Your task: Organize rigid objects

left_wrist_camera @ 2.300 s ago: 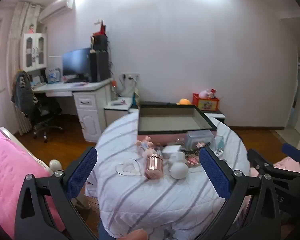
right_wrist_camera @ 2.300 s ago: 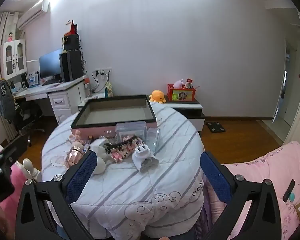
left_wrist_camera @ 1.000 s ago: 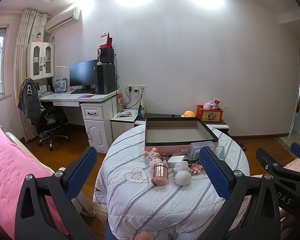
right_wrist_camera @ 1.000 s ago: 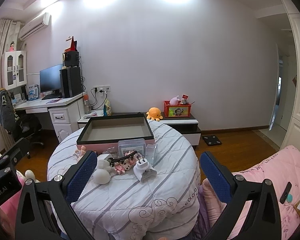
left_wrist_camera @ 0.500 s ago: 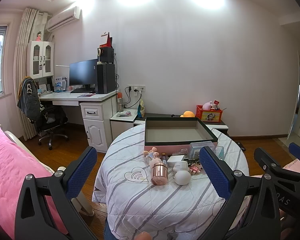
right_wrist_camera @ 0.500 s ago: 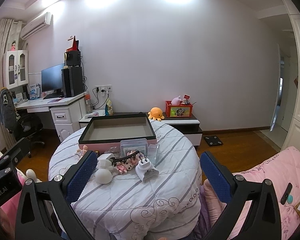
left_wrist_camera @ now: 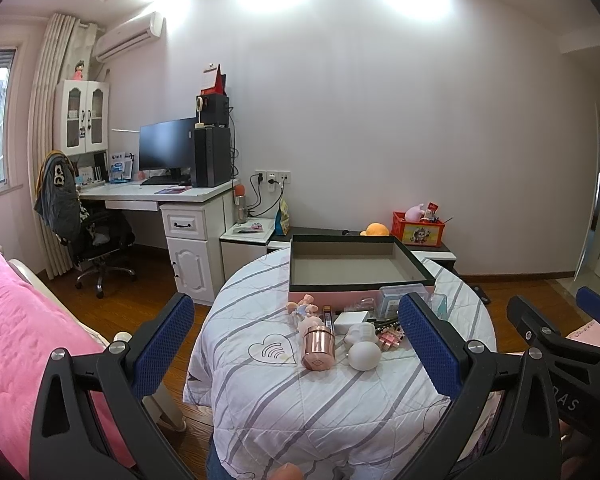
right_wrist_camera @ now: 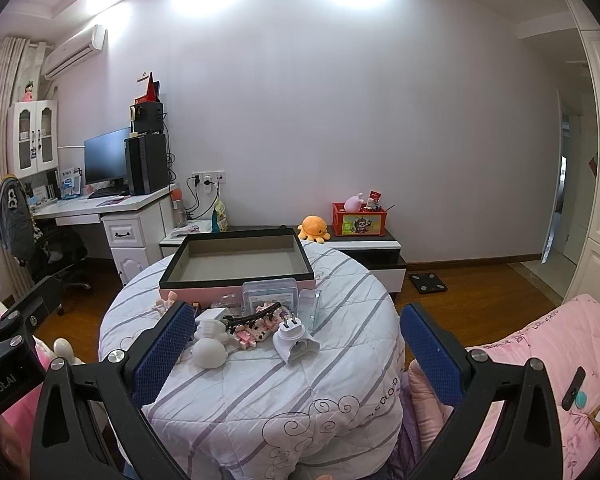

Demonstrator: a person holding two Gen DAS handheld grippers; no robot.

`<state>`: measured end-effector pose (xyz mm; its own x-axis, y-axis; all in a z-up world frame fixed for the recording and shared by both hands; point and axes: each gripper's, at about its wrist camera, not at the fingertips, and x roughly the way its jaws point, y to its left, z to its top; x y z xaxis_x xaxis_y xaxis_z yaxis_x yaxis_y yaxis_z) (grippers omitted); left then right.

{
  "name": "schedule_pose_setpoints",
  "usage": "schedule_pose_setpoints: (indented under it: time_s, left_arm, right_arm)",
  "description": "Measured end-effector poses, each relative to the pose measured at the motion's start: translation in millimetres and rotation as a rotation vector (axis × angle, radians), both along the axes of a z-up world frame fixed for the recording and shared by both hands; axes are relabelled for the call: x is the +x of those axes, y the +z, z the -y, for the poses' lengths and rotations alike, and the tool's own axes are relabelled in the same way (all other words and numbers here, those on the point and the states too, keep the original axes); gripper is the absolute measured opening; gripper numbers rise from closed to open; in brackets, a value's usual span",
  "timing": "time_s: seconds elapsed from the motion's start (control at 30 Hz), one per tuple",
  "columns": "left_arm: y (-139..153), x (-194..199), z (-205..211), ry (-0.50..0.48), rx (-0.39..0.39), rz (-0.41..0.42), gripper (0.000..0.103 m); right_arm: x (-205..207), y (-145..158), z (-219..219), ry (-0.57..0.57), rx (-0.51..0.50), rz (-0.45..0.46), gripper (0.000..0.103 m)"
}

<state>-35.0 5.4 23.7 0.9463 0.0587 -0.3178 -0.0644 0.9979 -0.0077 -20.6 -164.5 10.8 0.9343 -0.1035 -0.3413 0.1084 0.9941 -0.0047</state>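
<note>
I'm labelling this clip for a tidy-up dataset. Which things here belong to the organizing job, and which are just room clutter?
Part of the job:
- open box on the round table
- rose-gold canister
- white egg-shaped object
- white plug adapter
- black hair clip
- clear plastic case

Just lying about:
- orange octopus plush
- red toy crate
- monitor
- office chair

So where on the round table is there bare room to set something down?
Free: the near cloth in front of the white plug and white ball, and inside the box. Crowded: the strip along the box's front, around the rose-gold tin.
</note>
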Motion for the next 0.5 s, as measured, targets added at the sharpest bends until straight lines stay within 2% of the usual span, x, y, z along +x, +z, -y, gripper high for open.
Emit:
schedule_pose_setpoints:
  time_s: [0.5]
  left_arm:
    - [-0.1, -0.7, -1.3, -0.001, -0.003, 0.000, 0.103]
  right_arm:
    - [0.4, -1.0, 0.7, 0.006, 0.004, -0.006, 0.103]
